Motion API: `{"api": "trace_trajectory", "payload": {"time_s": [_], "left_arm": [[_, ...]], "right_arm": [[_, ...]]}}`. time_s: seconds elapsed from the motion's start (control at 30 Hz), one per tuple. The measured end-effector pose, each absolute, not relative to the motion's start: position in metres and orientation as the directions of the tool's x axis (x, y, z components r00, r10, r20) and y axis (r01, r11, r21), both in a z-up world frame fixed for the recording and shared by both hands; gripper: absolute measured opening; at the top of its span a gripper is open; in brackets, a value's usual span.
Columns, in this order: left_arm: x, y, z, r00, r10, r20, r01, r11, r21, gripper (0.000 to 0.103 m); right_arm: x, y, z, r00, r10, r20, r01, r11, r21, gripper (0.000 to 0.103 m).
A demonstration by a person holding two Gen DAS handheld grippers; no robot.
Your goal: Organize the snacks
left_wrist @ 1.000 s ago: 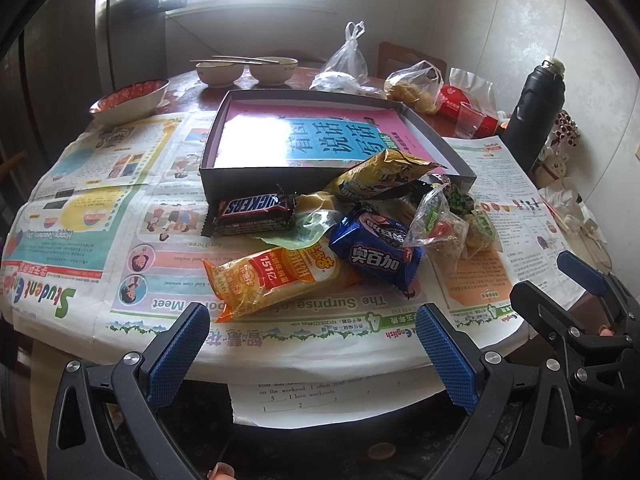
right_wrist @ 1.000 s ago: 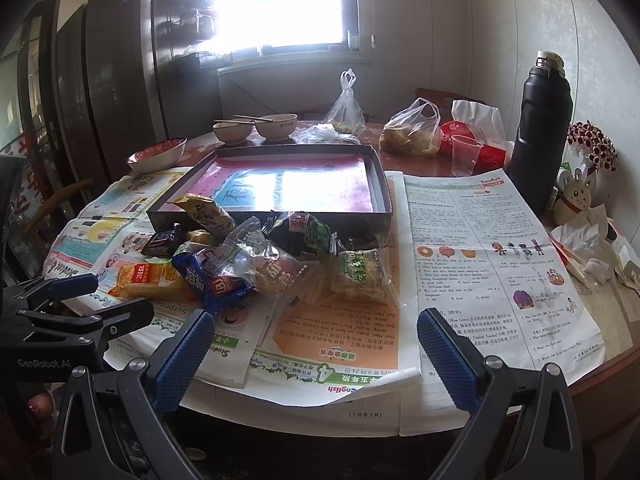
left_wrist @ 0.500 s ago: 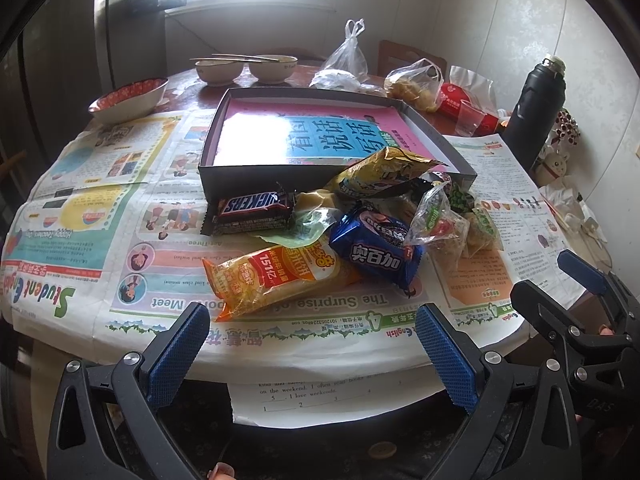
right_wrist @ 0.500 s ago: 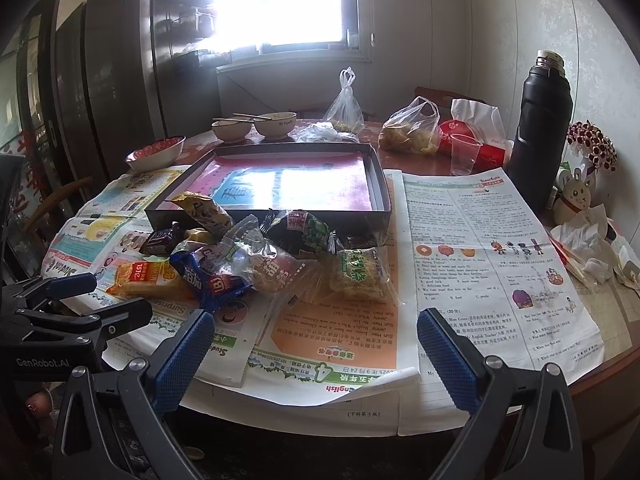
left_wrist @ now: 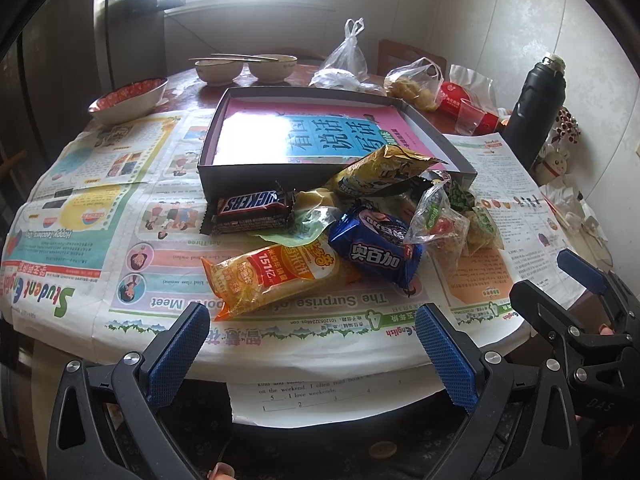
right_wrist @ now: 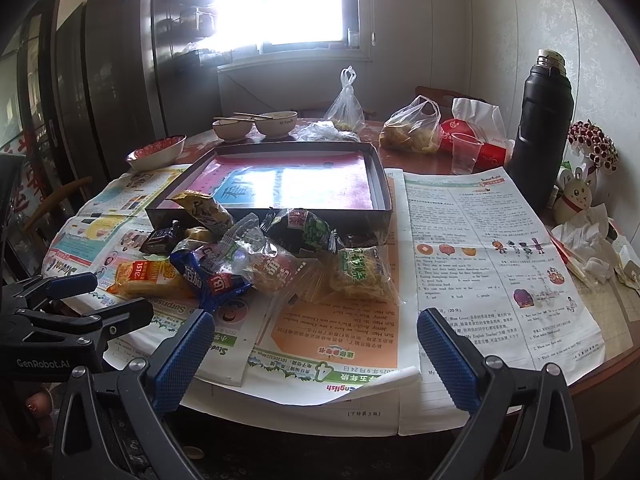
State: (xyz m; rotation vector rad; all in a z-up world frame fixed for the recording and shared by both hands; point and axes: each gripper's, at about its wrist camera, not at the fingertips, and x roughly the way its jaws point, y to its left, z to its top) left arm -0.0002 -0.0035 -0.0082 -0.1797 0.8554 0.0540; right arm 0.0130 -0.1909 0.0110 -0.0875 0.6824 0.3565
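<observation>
A heap of snacks lies on newspaper in front of a shallow dark box [left_wrist: 208, 148] [right_wrist: 380, 184] with a pink and blue sheet inside. The heap holds a Snickers bar [left_wrist: 250, 210], an orange packet [left_wrist: 272, 276] [right_wrist: 144, 276], a blue packet [left_wrist: 376, 248] [right_wrist: 208, 280], a yellow bag [left_wrist: 380, 172] leaning on the box, clear bags [right_wrist: 272, 264] and a green packet [right_wrist: 358, 274]. My left gripper [left_wrist: 312, 344] stands open at the table's near edge, just short of the orange packet. My right gripper [right_wrist: 316, 344] is open too, nothing in it, before the green packet.
Two bowls with chopsticks [left_wrist: 244, 68] and a red-patterned bowl [left_wrist: 130, 98] stand at the back left. Plastic bags [right_wrist: 408, 128], a clear cup [right_wrist: 464, 152], a black flask [right_wrist: 542, 128] and crumpled tissues [right_wrist: 588, 240] line the back and right. Newspaper [right_wrist: 480, 248] covers the round table.
Both grippers have crept slightly closer to the snack heap. Nothing was grasped or moved.
</observation>
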Motion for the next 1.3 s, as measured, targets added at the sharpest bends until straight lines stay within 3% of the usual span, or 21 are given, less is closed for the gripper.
{"api": "trace_trajectory", "payload": {"time_s": [1.13, 1.3], "left_arm": [[0.008, 0.024, -0.017, 0.628, 0.0, -0.778, -0.173, 0.975, -0.14, 0.102], [0.014, 0.034, -0.017, 0.63, -0.008, -0.777, -0.113, 0.988, -0.102, 0.102]], "right_arm": [[0.024, -0.176, 0.003, 0.691, 0.317, -0.65, -0.398, 0.917, 0.024, 0.102], [0.028, -0.178, 0.001, 0.688, 0.315, -0.654, -0.396, 0.918, 0.026, 0.102]]}}
